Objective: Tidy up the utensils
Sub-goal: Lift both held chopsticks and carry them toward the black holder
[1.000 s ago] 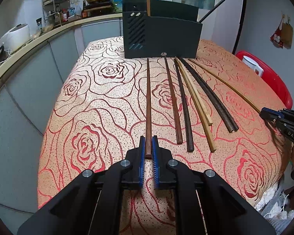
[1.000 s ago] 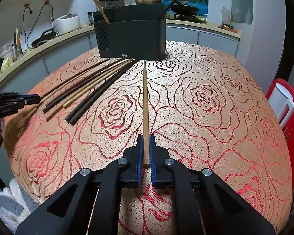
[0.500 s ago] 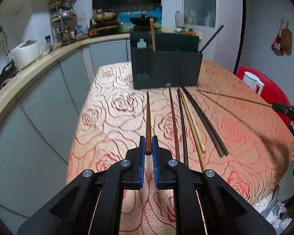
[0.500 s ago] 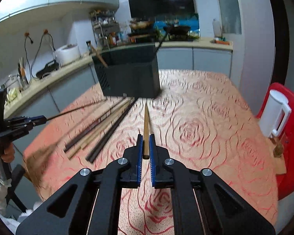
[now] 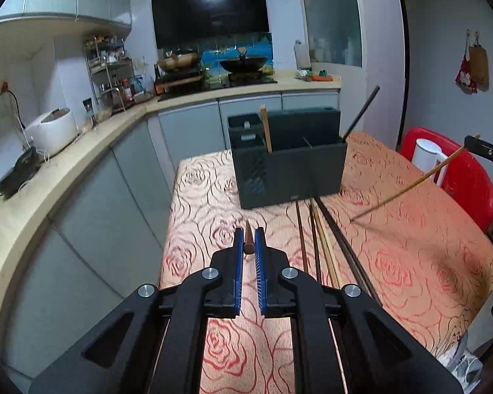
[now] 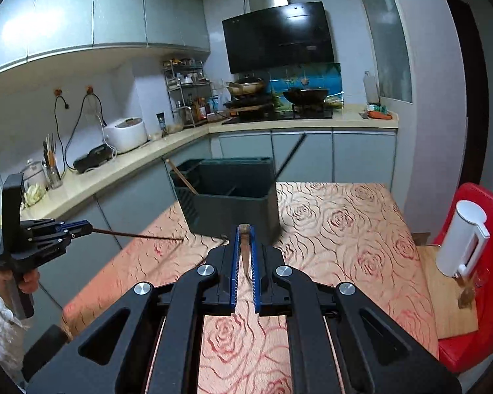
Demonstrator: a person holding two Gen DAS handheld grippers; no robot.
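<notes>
My left gripper (image 5: 249, 239) is shut on a dark brown chopstick (image 5: 248, 241), held in the air and pointing forward; it also shows in the right wrist view (image 6: 138, 235). My right gripper (image 6: 245, 241) is shut on a light bamboo chopstick (image 6: 245, 246), also lifted; from the left wrist view it slants over the table (image 5: 407, 190). The dark utensil holder (image 5: 289, 167) stands at the table's far end with a brown stick (image 5: 265, 129) and a black stick (image 5: 361, 113) in it. Several chopsticks (image 5: 322, 239) lie on the rose cloth in front of it.
A red chair (image 6: 476, 262) with a white jug (image 6: 461, 239) stands to the right of the table (image 6: 345, 229). A kitchen counter (image 5: 65, 170) with a rice cooker (image 5: 51, 129) runs along the left and back.
Both grippers rose off the table, each lifting its chopstick clear of the cloth. The views tilted up, so the holder and kitchen now sit lower and farther.
</notes>
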